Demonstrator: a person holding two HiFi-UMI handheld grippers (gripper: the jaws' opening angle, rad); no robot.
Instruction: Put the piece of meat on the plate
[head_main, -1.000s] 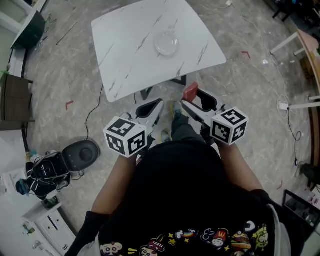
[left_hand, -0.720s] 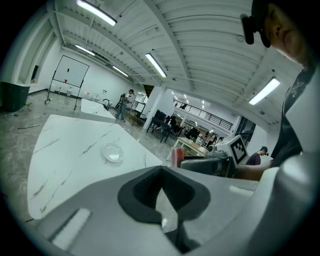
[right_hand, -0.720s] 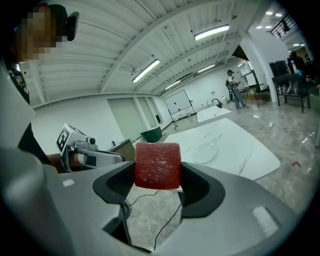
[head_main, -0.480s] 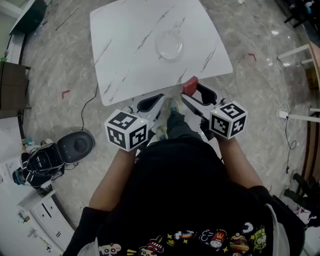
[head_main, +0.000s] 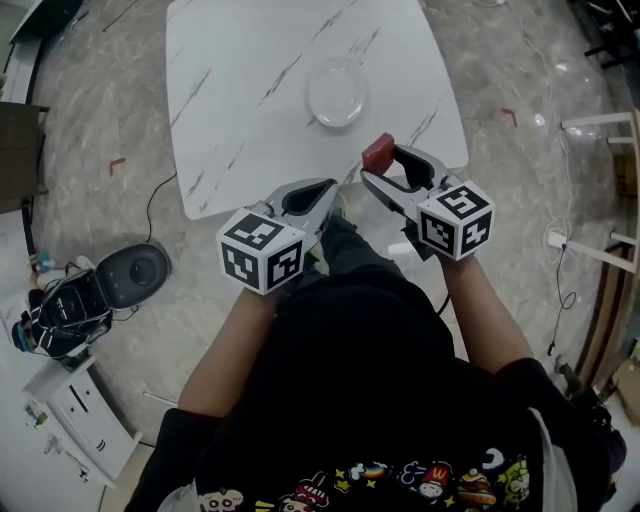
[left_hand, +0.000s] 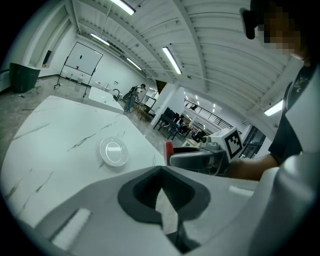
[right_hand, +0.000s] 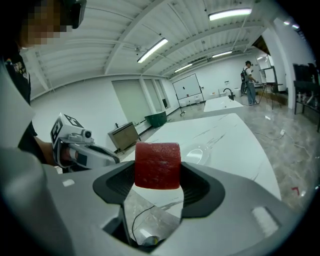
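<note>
Held the piece of meat (right_hand: 157, 165) pinched in the right tool (head_main: 384, 166), up by the near edge of the bench (head_main: 230, 90). Had the left tool (head_main: 312, 192) closed on nothing. Done with picking up — left to do: carrying it to the bare plate (head_main: 337, 95), letting go.

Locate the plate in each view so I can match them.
Head view: plate upper centre on the white marble table.
Left gripper view: plate left of centre.
Right gripper view: plate right of centre, partly behind the piece of meat.
Shared landmark: piece of meat held in the right tool.
</note>
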